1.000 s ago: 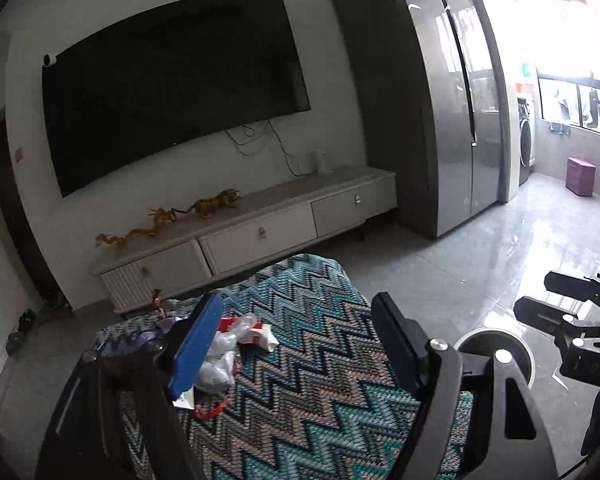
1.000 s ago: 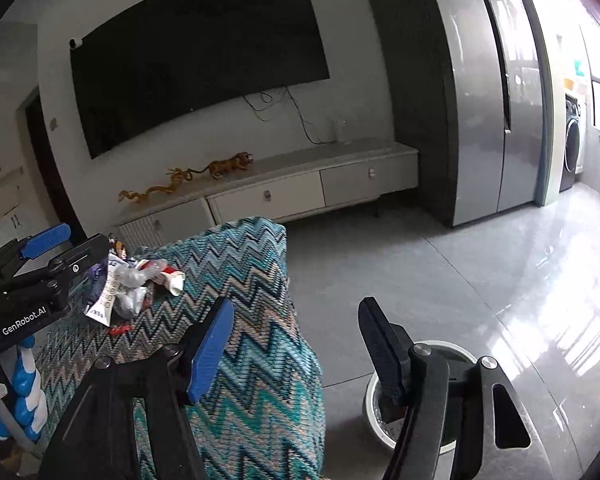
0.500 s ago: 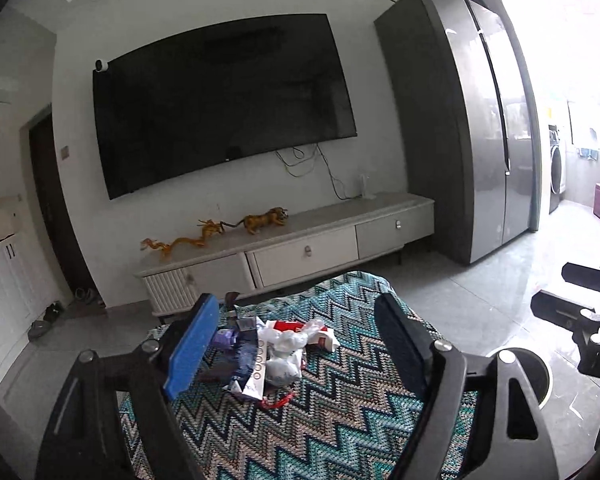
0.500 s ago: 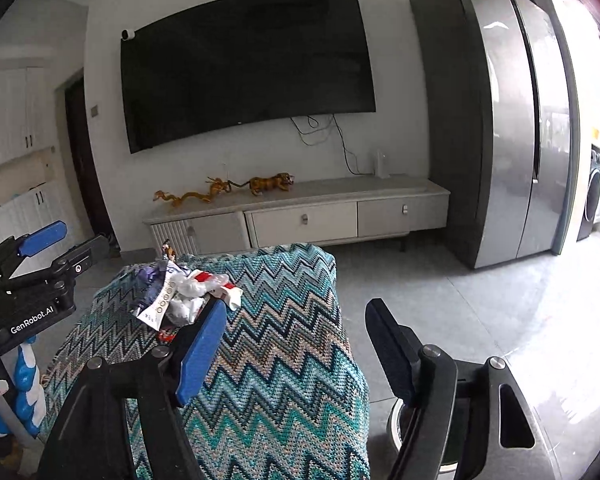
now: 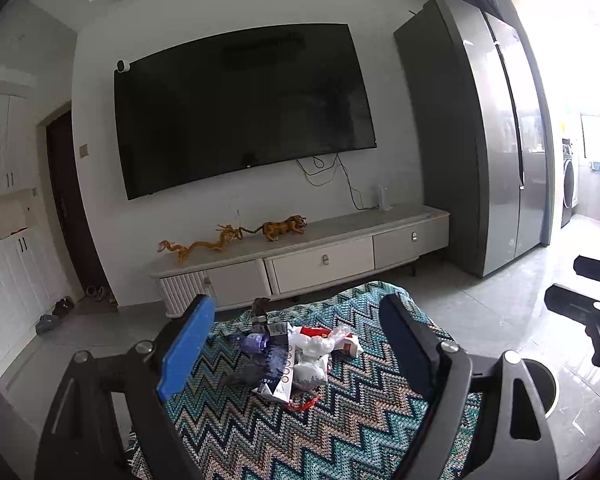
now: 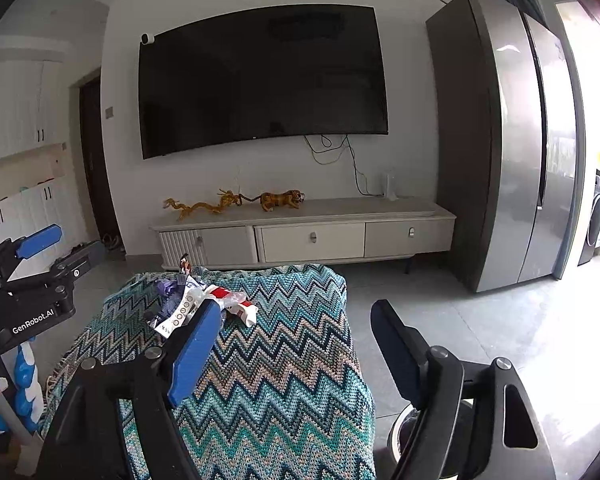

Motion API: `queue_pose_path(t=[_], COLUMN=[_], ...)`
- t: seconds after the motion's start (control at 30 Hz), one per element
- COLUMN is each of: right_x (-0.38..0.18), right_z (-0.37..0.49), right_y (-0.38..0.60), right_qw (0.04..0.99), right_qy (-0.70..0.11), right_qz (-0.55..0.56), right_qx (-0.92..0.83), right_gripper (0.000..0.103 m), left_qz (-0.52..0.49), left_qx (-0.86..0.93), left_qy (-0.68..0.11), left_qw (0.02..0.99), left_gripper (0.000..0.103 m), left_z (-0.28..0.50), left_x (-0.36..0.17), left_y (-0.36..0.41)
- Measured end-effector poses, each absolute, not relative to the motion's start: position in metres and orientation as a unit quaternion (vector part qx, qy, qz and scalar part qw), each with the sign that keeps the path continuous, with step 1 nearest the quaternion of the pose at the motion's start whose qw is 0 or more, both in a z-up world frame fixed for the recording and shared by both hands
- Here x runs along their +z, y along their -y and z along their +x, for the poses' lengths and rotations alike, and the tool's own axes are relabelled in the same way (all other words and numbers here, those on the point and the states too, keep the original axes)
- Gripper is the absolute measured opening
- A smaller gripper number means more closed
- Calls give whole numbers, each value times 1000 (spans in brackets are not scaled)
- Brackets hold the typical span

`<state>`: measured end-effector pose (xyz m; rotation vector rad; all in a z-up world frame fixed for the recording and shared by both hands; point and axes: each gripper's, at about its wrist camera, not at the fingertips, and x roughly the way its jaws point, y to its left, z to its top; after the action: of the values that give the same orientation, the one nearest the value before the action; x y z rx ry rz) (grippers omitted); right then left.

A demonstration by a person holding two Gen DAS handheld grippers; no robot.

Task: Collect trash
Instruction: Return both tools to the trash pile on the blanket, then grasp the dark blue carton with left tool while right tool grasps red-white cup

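A trash pile (image 5: 296, 356) of crumpled wrappers, a purple bottle and a red-and-white carton lies on a zigzag-patterned throw (image 5: 340, 428). My left gripper (image 5: 298, 314) hovers short of the pile, which shows between its fingers. Its jaws are opening and no pad touches anything. My right gripper (image 6: 296, 312) hangs over the throw (image 6: 284, 368) to the right of the trash pile (image 6: 196, 300). Its blue finger hides part of the pile, its jaws are opening, and nothing is between them. Each gripper also shows at the edge of the other's view.
A round white-rimmed bin (image 5: 550, 384) stands on the grey floor right of the throw, also seen as the bin (image 6: 400, 432). A low white TV cabinet (image 6: 308, 236) and a tall grey fridge (image 6: 512, 140) line the far wall. A blue-and-white object (image 6: 24, 396) stands at lower left.
Both views rose and tilted up from the throw toward the wall. In the left view the trash pile shifted from behind the blue finger to midway between the fingers. Both pairs of jaws widened.
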<state>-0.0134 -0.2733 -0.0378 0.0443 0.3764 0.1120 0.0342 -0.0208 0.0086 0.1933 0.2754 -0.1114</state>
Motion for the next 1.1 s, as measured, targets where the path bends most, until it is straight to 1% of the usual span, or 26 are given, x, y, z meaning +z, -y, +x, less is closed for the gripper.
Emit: queue_pose_path(t=[0.33, 0.5, 0.83, 1.1], right_x=[-44, -51, -85, -124], right_z=[15, 36, 94, 158], right_y=[256, 246, 231, 201], right_qw=[977, 973, 957, 933], right_qy=[-200, -214, -266, -315], right_qz=[14, 9, 5, -11], right_qx=[73, 82, 115, 171], right_gripper=[76, 76, 76, 76], left_qz=[84, 66, 38, 22], left_qx=[-43, -47, -84, -144], left_qy=[-157, -187, -267, -332], left_qw=[983, 979, 959, 932], left_gripper=[85, 85, 85, 84], left_z=[59, 84, 134, 166], left_x=[0, -12, -67, -114], left_y=[4, -10, -72, -77])
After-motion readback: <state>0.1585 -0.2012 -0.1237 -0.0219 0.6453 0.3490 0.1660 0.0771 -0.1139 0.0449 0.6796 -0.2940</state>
